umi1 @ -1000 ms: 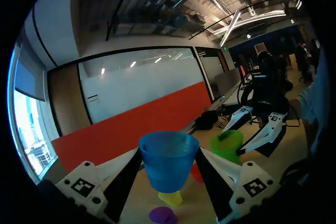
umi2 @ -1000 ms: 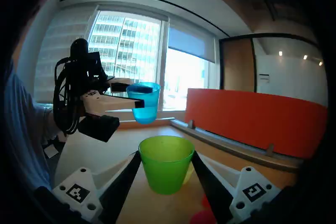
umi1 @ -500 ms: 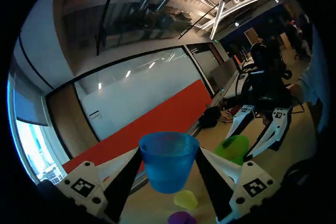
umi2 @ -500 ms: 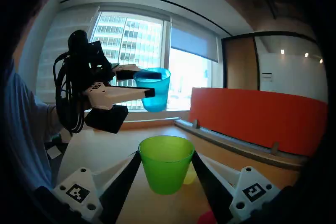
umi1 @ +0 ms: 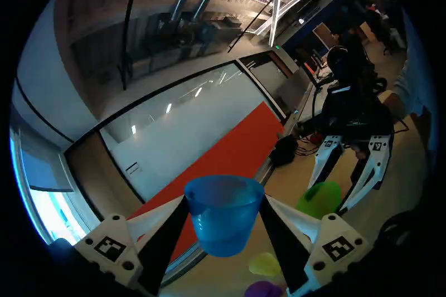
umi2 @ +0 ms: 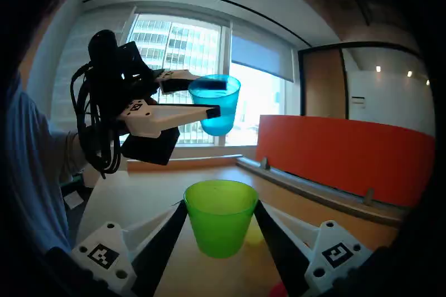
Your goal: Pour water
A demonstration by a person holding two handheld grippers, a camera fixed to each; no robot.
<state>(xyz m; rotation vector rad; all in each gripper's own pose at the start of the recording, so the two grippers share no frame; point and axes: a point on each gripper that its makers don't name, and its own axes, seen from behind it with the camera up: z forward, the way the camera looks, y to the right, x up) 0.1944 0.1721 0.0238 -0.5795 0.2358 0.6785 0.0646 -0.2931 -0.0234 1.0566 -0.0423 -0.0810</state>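
So the left gripper [umi2: 216, 97] had its two fingers clamped on either side of a see-through blue plastic cup [umi1: 224, 222], up in the air and well clear of the light wooden desk [umi2: 161, 185]. In the right gripper view that cup sat higher than the other one and looked pretty much upright. There was a darker band in its lower part that could've been water, but honestly I couldn't tell for sure through the tinted plastic

The right gripper [umi2: 220, 210] was squeezing an opaque bright green plastic cup [umi2: 220, 224] between its fingers, low over the middle of the desk. I couldn't make out whether its base was resting on the wood or hanging just off it, and the inside was just green wall from that angle, so no idea what was in it. In the left gripper view the same cup was far off and mostly just rim

Other stuff was half hidden: a small yellow plastic thing [umi1: 266, 263] lay on the desk, peeking out from behind the green cup in the right gripper view. A purple rounded thing [umi1: 262, 288] was cut off at the bottom, and so was a red bit [umi2: 277, 290]. Too little showed to say what any of them were
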